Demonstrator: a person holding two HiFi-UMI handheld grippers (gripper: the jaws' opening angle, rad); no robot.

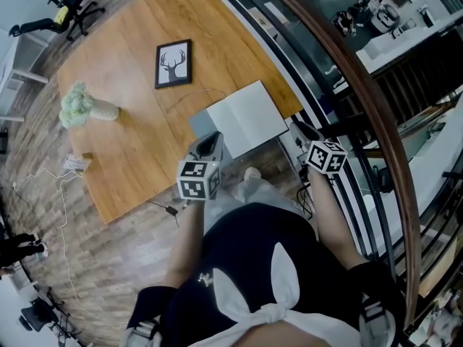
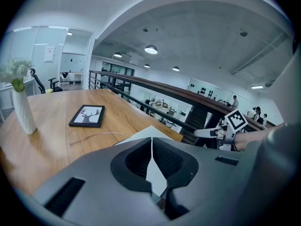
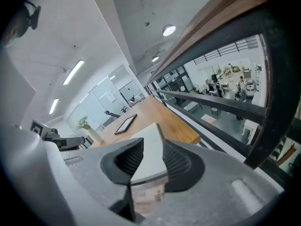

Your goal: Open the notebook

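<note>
Left gripper [image 1: 209,139] by the notebook [image 1: 249,114], jaws closed; right gripper [image 1: 301,129] jaws apart, empty: I should check it lies fully open before backing off.

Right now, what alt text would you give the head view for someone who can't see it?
A person, seen from above, holds tongs by a white notebook at the near corner of a wooden table: left tongs at its near-left corner, right tongs just beyond its right edge. Farther back are a framed deer picture and a vase of flowers.
</note>
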